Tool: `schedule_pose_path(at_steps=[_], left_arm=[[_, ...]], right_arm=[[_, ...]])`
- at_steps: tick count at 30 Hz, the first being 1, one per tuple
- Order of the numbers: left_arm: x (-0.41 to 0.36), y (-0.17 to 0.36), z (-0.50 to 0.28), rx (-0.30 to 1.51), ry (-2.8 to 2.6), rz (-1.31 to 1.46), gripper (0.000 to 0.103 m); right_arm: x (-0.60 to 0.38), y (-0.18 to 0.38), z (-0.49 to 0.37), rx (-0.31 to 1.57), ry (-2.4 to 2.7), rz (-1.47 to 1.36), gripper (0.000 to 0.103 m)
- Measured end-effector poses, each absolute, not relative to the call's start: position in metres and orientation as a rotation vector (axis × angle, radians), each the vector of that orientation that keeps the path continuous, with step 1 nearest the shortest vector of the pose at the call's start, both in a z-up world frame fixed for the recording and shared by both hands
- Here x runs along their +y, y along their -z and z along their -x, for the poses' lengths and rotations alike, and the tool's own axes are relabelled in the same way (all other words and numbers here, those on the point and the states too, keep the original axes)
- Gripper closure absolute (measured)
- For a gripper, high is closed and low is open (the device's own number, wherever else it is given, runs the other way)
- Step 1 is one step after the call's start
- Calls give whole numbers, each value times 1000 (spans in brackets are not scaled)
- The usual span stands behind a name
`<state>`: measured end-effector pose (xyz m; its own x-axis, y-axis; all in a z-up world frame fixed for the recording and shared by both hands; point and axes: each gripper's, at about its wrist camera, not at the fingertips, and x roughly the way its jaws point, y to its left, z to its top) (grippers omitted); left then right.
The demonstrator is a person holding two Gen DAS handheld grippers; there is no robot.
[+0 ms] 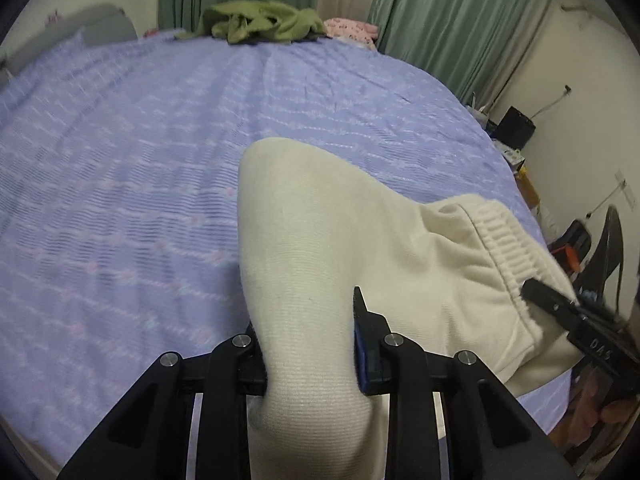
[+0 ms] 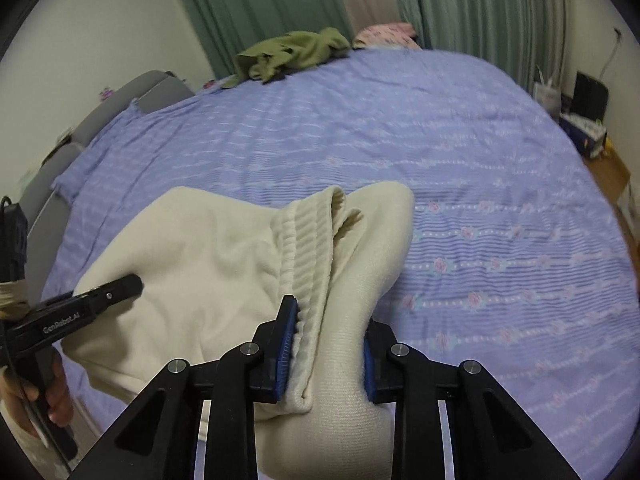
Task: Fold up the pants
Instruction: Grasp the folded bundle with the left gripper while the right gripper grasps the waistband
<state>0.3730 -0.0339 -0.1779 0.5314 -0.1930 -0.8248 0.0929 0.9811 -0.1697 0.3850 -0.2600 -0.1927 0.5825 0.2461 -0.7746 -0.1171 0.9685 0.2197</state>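
Bed [image 1: 140,152]: covered by a lilac spread with pale stripes and small rose motifs.
Near edge: cream pants [image 1: 320,240] are seen partly resting on the spread.
Far edge: a crumpled olive-green garment [image 1: 260,20] is laid on the spread.
Beside it: a pink patterned cloth [image 1: 352,29] is seen, just to its right.

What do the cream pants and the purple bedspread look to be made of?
Cream pants: soft, matte knit, probably cotton fleece, judging by the fine ribbed weave and gathered elastic waistband. Purple bedspread: thin woven fabric, likely cotton or a blend, matte, with printed stripes and roses.
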Motion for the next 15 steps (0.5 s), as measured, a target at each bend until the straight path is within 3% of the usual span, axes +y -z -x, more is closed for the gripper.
schedule_pose_path(at_steps=[15], left_arm=[[61, 67, -248, 864, 104, 126, 75]], right_arm=[[-165, 83, -261, 820, -327, -9, 75]])
